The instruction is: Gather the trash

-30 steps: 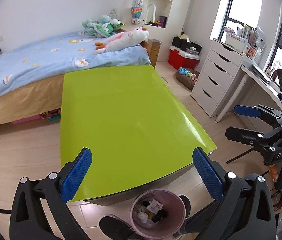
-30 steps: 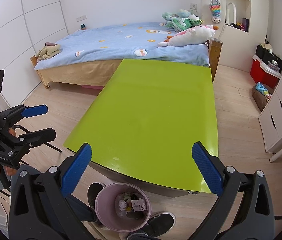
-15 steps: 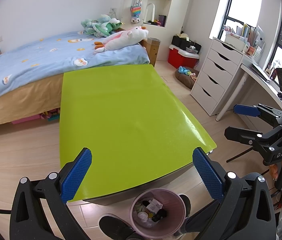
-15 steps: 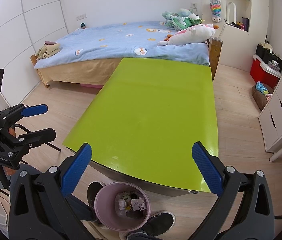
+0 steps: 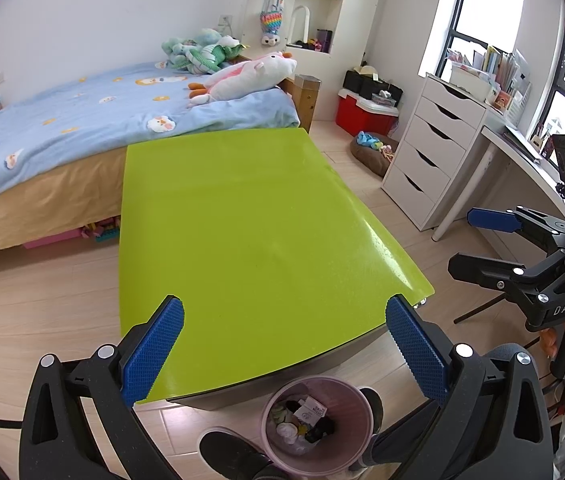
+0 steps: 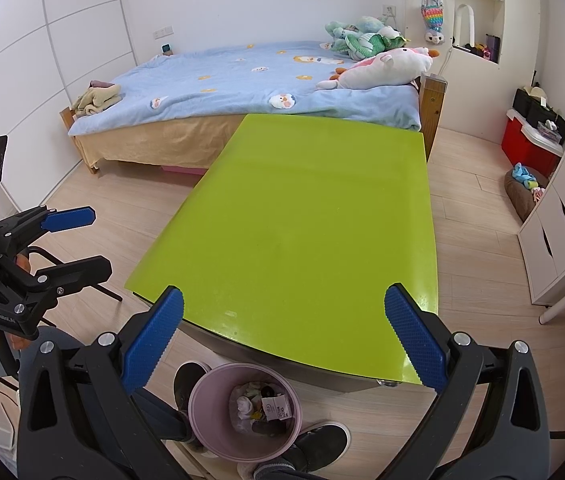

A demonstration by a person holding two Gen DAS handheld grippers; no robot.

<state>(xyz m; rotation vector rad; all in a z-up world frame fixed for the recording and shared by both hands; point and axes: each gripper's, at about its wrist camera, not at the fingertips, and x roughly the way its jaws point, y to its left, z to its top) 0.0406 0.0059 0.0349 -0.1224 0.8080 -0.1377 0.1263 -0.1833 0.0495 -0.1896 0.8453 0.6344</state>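
A pink trash bin (image 5: pixel 318 426) (image 6: pixel 244 410) holding several pieces of trash stands on the floor at the near edge of a lime-green table (image 5: pixel 242 240) (image 6: pixel 314 232), between a person's shoes. My left gripper (image 5: pixel 282 350) hangs open above the table's near edge with nothing between its blue pads. My right gripper (image 6: pixel 282 350) is also open and empty, above the same edge. Each gripper shows in the other's view: the right gripper (image 5: pixel 478 240) off the table's right side, the left gripper (image 6: pixel 82 240) off its left side.
A bed (image 6: pixel 242 80) with a blue cover and plush toys (image 5: pixel 242 74) stands behind the table. A white drawer unit (image 5: pixel 430 160), a desk, a red box (image 5: pixel 362 114) and a brown pet bed (image 5: pixel 374 152) fill the right side. Dark shoes (image 6: pixel 318 448) flank the bin.
Almost nothing has moved. The views drift very slightly; both grippers stay open and empty.
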